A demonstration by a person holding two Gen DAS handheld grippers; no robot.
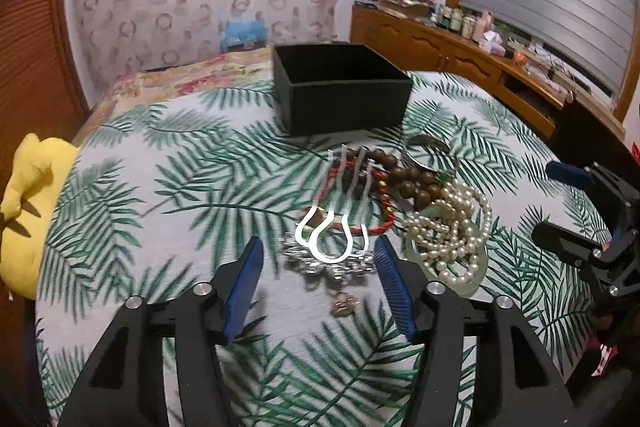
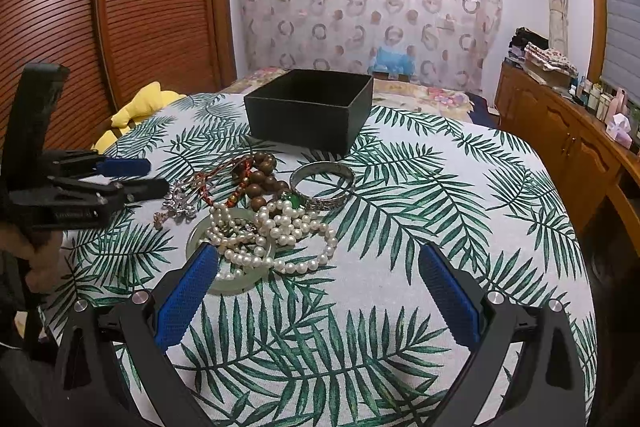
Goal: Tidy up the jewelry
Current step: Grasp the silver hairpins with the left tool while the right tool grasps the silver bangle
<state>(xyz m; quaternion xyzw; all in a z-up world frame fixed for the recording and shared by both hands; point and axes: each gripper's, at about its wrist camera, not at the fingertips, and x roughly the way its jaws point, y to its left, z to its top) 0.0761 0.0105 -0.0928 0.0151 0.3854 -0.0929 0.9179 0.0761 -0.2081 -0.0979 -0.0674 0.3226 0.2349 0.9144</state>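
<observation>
Left gripper (image 1: 316, 267): your blue-padded jaws are standing apart right at the lens, and nothing is being pinched between them. They are hovering at the near edge of the jewelry pile.
Silver hair comb (image 1: 340, 211): it is lying at 12 o'clock from your left fingertips, blurred, its long prongs pointing away toward the box. It is sitting over the red cord bracelet (image 1: 360, 223), with the sparkly ornate piece (image 1: 332, 267) just beside your pads.
Right gripper (image 2: 316, 279): your jaws are standing wide apart and holding nothing. The left pad is sitting in front of the pale green bangle's (image 2: 240, 283) rim; whether it is touching, you cannot tell.
Pearl necklace (image 2: 280, 239): it is heaped at 12 o'clock from your right gripper, spilling over the bangle.
Wooden bead bracelet (image 2: 260, 179): it is lying beyond the pearls, touching them.
Silver bangle (image 2: 324, 183): it is resting at 1 o'clock from the pearls, flat on the cloth.
Black box (image 2: 308, 111): it is standing open-topped at 12 o'clock, past the whole pile and apart from it.
Tablecloth (image 2: 440, 207): the palm-leaf print is covering the table under everything.
Yellow plush toy (image 1: 24, 211): it is sitting at 9 o'clock in the left view, at the table's edge.
</observation>
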